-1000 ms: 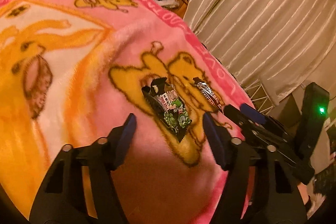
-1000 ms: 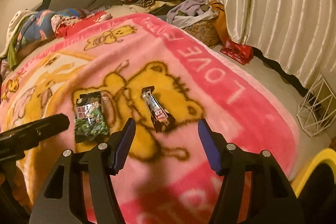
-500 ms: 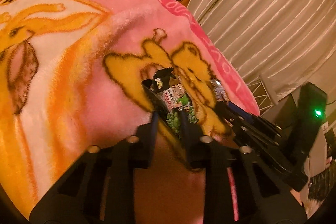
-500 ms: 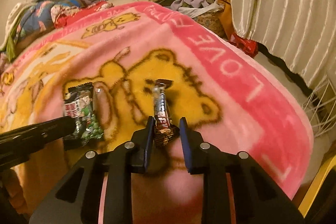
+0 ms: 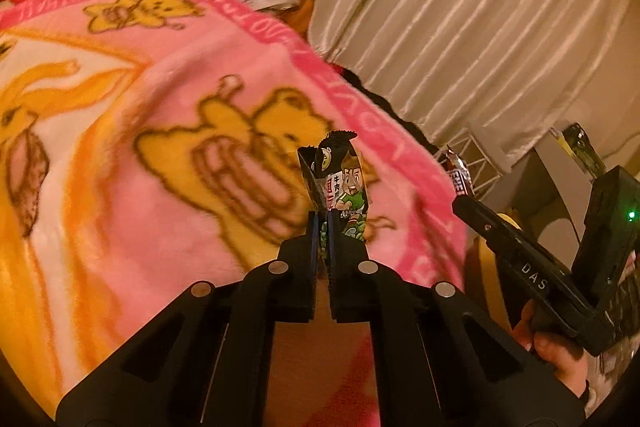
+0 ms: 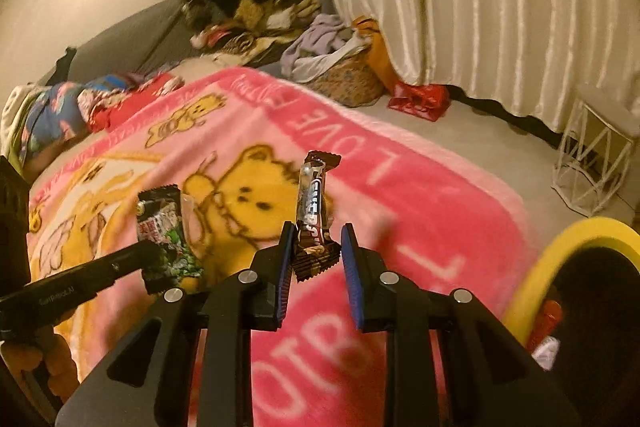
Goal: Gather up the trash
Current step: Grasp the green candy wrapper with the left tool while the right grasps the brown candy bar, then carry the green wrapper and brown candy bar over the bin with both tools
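Note:
My left gripper (image 5: 322, 227) is shut on a green-and-black snack packet (image 5: 340, 179) and holds it above the pink bear blanket (image 5: 160, 107); the packet also shows in the right wrist view (image 6: 162, 223). My right gripper (image 6: 316, 247) is shut on a brown chocolate-bar wrapper (image 6: 314, 211), its pads pressed against the wrapper's lower end, lifted off the blanket (image 6: 420, 227). The wrapper also shows in the left wrist view (image 5: 458, 173), at the tip of the right gripper.
A yellow-rimmed dark bin (image 6: 580, 267) with wrappers inside stands at lower right. A white wire stand (image 6: 592, 163), a red bag (image 6: 420, 99) and a laundry basket (image 6: 344, 83) sit on the floor by the curtain (image 6: 480, 7). Clothes pile at the bed's head.
Both grippers went from open around the wrappers to shut on them, then lifted them off the blanket.

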`<state>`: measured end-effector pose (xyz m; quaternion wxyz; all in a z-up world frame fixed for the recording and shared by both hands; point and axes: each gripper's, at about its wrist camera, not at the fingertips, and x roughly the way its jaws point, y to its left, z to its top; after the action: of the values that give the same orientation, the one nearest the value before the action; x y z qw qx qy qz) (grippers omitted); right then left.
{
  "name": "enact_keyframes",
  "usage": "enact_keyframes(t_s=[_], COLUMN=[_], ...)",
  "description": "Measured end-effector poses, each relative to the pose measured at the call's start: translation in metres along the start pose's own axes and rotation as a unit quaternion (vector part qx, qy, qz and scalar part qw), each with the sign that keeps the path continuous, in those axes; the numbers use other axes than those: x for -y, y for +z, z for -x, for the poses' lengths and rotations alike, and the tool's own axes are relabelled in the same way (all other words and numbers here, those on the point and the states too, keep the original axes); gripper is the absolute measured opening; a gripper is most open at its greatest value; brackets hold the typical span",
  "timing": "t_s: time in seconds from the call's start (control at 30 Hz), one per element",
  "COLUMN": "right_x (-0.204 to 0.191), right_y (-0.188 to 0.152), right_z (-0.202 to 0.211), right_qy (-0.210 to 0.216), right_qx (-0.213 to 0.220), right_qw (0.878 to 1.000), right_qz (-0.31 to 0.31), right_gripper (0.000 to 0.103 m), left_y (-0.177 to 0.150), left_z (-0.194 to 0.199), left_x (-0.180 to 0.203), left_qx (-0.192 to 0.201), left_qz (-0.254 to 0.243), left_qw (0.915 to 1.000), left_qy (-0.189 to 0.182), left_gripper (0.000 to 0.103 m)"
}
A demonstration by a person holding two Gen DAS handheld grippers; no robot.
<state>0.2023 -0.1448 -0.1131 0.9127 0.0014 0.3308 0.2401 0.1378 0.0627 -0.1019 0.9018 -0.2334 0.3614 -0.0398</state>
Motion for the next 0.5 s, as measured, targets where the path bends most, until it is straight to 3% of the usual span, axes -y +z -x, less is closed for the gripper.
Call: enact_keyframes(t_s=[0.5], right_x=[0.048], right_y=[-0.018], right_z=[0.061], right_qy=[-0.041], right_qx=[0.033], right_qw=[0.998], right_qz=[-0.047], right_gripper=[0.023], left_y=[-0.01], left_z=[0.012], left_x=[0.073], left_qx=[0.0], left_qz=[-0.071], left_qw=[0.9963], left_qy=[-0.049], left_gripper=[0.001])
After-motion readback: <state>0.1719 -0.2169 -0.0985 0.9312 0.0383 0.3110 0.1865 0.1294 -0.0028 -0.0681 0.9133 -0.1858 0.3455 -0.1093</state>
